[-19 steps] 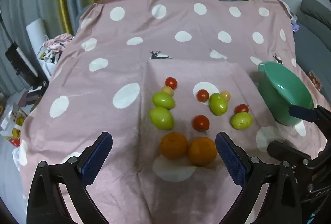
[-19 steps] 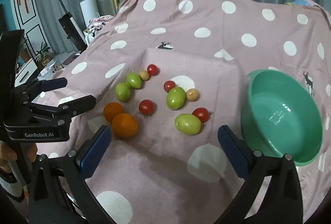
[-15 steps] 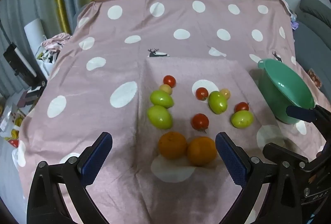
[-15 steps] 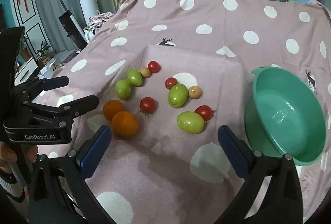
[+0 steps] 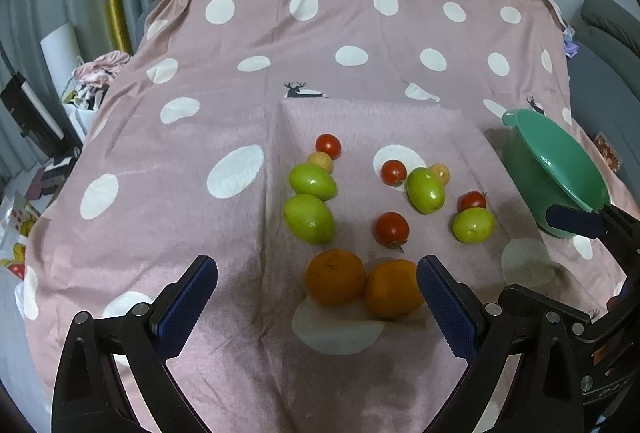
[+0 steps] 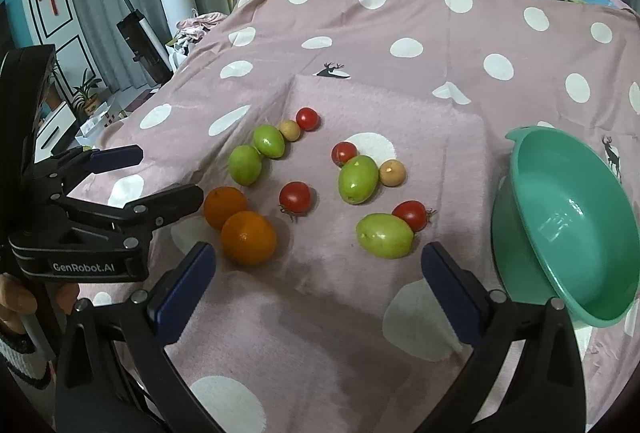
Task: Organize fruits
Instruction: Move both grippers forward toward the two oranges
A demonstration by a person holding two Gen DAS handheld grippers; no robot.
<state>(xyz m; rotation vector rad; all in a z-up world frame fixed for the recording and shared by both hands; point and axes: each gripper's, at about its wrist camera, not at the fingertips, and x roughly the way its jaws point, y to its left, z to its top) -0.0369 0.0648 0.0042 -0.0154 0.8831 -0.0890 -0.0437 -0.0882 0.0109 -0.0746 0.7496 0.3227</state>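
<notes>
Looking along my left hand-held gripper (image 5: pixel 316 297), I see its jaws spread wide and empty, tilted down at the surface (image 5: pixel 240 121). The two oranges (image 5: pixel 362 287) lie side by side straight ahead, touching each other, between the blue pads and just below them. Green fruits (image 5: pixel 309 217) and small tomatoes (image 5: pixel 391 229) sit farther out; the green bowl (image 5: pixel 560 169) is off to the right.

From my right hand-held gripper (image 6: pixel 318 287), also wide and holding nothing, the nearest green fruit (image 6: pixel 384 235) lies just ahead, its long axis running across the jaws. The bowl (image 6: pixel 580 225) stands close on the right, so I judge this hand nearer for dropping fruit in.
</notes>
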